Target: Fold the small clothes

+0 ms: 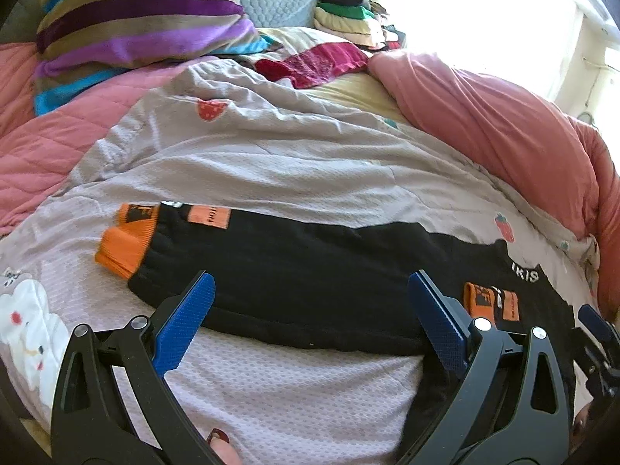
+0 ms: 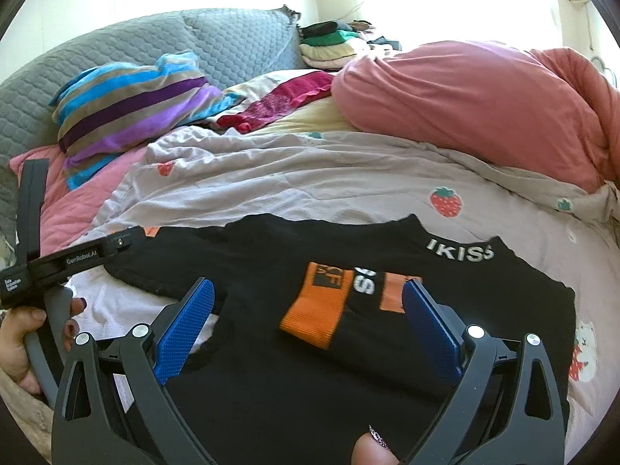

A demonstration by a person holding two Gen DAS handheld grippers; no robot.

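**On the bed: black top laid flat, both tools wide open**

Nearest, left gripper [image 1: 310, 290] and right gripper [image 2: 308, 298] gape empty over the black knit top [image 1: 294, 267], orange ribbed cuffs [image 2: 314, 317] folded inward, on a dimpled lilac sheet [image 1: 271, 170]. Beyond, a striped plush pillow [image 1: 139, 19].

Lying across the bed: grey strawberry-print sheet [image 1: 271, 162], spreading crumpled underneath. Bunching along the right side: pink duvet [image 2: 465, 100]. Resting at upper left: striped pillow [image 1: 139, 11], leaning against grey quilted headboard [image 2: 128, 50]. Sprawling beside the pillow: crimson cloth [image 1: 314, 64]. Sitting stacked by the window: folded clothes [image 2: 333, 44].
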